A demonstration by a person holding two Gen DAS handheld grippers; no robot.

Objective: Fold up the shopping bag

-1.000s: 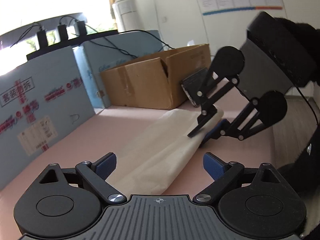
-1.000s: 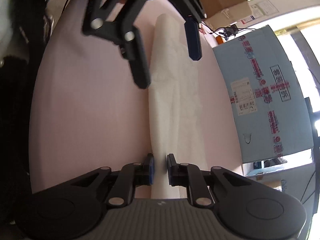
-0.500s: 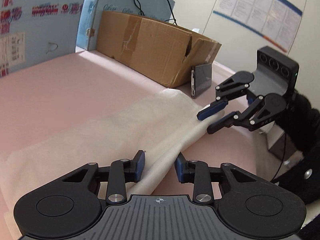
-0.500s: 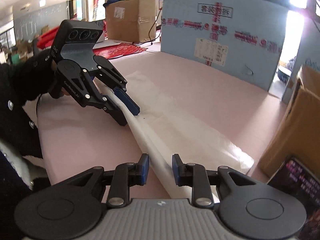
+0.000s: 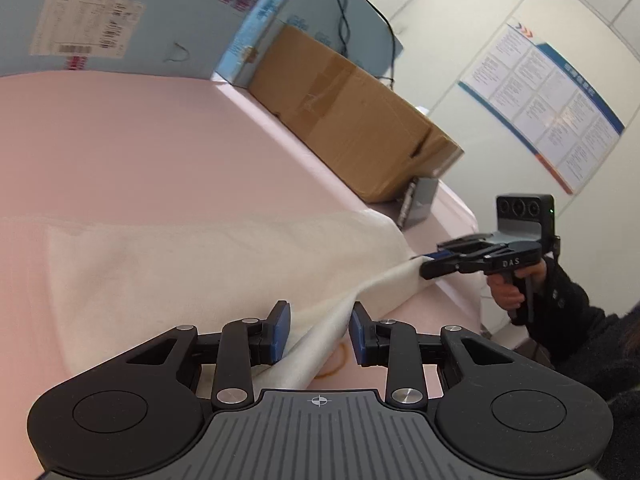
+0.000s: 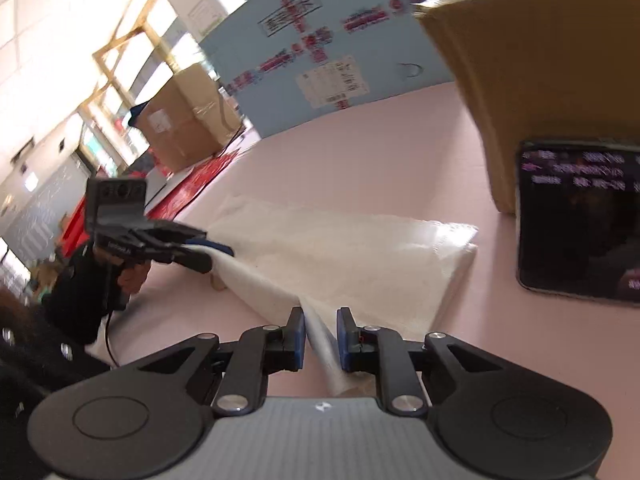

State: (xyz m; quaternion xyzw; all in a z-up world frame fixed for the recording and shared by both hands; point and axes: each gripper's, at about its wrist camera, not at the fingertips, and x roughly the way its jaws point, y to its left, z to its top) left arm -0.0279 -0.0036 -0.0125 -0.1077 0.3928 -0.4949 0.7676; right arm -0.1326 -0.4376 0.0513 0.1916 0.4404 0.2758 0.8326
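Across the pink surface (image 5: 140, 140) lies the bag (image 5: 180, 264), cream, thin and limp, its near edge lifted between the two tools. It looks light and soft, sure to sag and crease, so hems and corners are the places to hold. The left tool (image 5: 318, 334) stands part-open around a fold; whether its pads press I cannot tell. The right tool (image 6: 320, 336) is closing on another fold. Only the right view shows the phone (image 6: 580, 228) screen and the bag's far corner.
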